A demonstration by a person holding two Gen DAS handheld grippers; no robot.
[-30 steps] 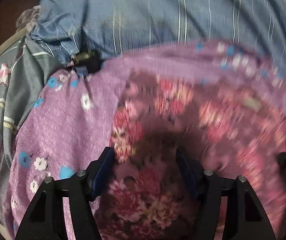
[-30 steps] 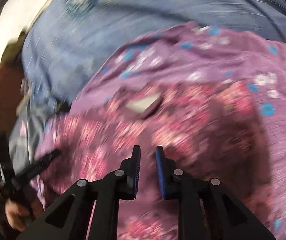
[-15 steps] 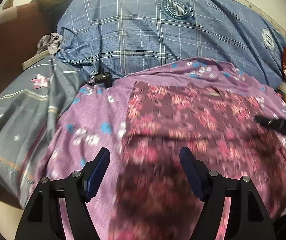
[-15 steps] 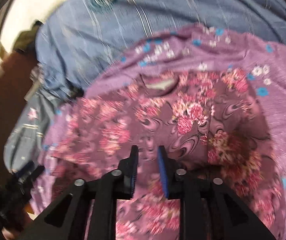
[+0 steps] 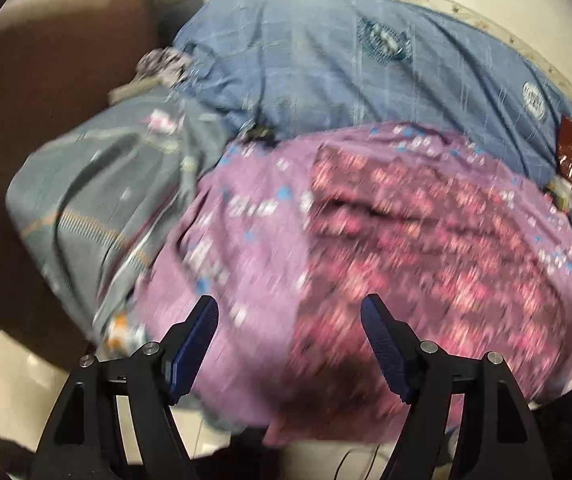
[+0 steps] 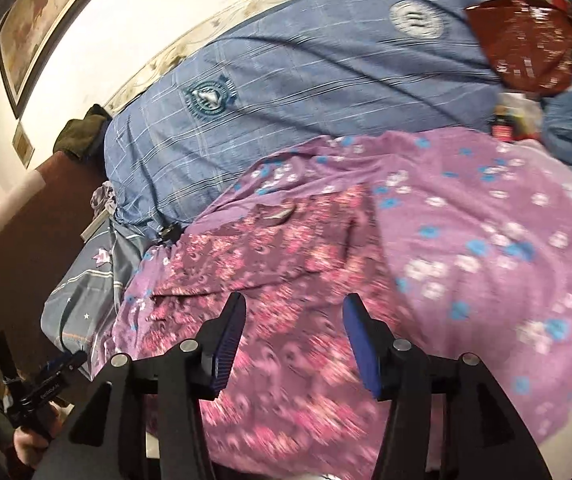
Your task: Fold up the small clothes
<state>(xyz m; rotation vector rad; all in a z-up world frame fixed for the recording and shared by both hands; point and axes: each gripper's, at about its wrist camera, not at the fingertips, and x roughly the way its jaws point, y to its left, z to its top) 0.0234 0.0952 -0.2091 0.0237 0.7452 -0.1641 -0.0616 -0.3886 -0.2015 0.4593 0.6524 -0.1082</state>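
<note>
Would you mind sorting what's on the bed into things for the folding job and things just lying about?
For the job: floral garment, left gripper, right gripper.

Lying about: purple bedsheet, blue quilt, grey pillow, red packet.

No readable text. Round emblems on the blue quilt (image 6: pixel 326 92) are too blurred to make out; printing on the red bag (image 6: pixel 526 48) and the left gripper (image 6: pixel 45 384) body is illegible.
</note>
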